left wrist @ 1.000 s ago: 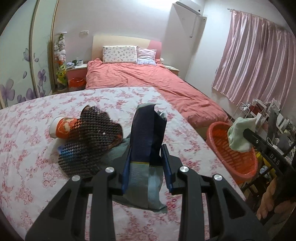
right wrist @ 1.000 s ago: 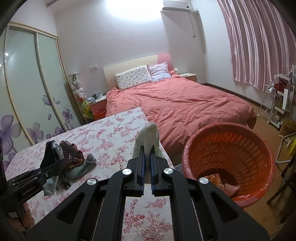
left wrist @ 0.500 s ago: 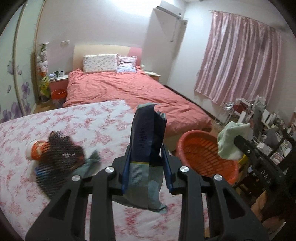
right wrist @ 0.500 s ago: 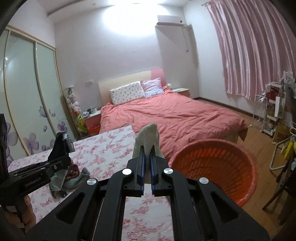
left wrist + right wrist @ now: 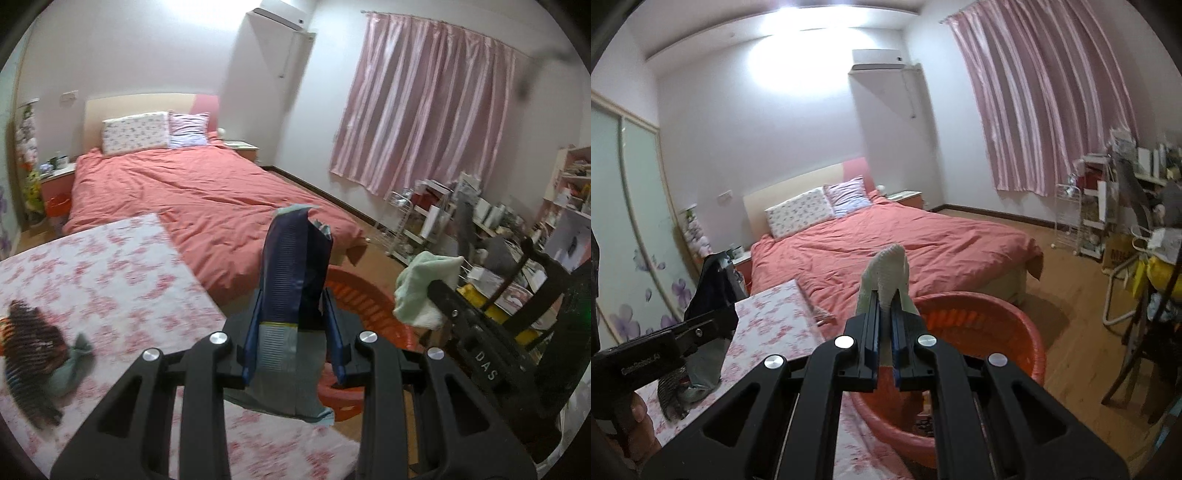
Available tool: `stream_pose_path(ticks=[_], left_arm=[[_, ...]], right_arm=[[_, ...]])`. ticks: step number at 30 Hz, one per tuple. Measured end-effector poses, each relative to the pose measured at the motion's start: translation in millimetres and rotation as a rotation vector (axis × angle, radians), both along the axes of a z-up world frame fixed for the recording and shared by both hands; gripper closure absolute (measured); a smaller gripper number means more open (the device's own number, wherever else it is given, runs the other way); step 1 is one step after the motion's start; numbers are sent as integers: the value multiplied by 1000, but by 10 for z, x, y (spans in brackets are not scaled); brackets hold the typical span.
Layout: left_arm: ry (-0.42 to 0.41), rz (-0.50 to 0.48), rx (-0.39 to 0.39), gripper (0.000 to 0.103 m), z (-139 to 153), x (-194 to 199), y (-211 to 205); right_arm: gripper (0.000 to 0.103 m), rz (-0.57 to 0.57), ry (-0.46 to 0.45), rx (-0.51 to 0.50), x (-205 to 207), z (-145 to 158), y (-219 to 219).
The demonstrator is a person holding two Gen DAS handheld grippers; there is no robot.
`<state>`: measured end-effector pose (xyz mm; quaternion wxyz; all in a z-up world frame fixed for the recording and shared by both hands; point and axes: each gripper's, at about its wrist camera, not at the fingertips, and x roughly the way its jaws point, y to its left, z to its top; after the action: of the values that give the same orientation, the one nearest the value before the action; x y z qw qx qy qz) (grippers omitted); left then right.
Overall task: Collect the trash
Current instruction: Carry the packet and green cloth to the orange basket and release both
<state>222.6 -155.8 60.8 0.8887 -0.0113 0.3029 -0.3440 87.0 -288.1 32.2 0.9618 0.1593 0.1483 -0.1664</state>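
My left gripper [image 5: 291,328] is shut on a dark blue and grey snack bag [image 5: 293,280], held upright above the table edge, near the orange basket [image 5: 365,306]. My right gripper [image 5: 884,321] is shut on a white crumpled cloth [image 5: 886,271], held over the near rim of the orange basket [image 5: 997,317]. The right gripper with its cloth [image 5: 424,291] shows at the right in the left wrist view. The left gripper with its bag [image 5: 713,291] shows at the left in the right wrist view.
A floral-cloth table [image 5: 110,273] carries a black mesh bag [image 5: 29,354] and a grey-green rag [image 5: 74,365]. A red-covered bed [image 5: 199,195] lies behind. Cluttered shelves and a chair [image 5: 1137,258] stand at the right on the wood floor.
Both grippers have swung right and risen, away from the pile on the table toward the orange basket. Each still holds its item.
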Motion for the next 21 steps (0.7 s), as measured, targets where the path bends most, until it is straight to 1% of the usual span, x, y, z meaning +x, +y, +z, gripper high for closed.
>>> stream_pose_path(ticks=[4,9,17,19,20,21], left_arm=[[12,-48,8,72,-89,22,-297],[24,-88,27,72,-222,57,-575],[49,-103,56,72,-432,248,-892],[56,-104,69,72,-502,299,-968],[58,-101,79,70,-541,318,-989],[67,-99,91,66,-594,348,-1021]], right_arm=[[98,-26,-21,28,-21,-37,-153],[98,-46,-41,60,-9,-123,-335],[98,-55,-23,109,89,-293,-554],[98,-41,-4,126,156,-347,-599],[97,-40,1,134,152,-351,-599],[96,-39,9,147,174,-387,-628]])
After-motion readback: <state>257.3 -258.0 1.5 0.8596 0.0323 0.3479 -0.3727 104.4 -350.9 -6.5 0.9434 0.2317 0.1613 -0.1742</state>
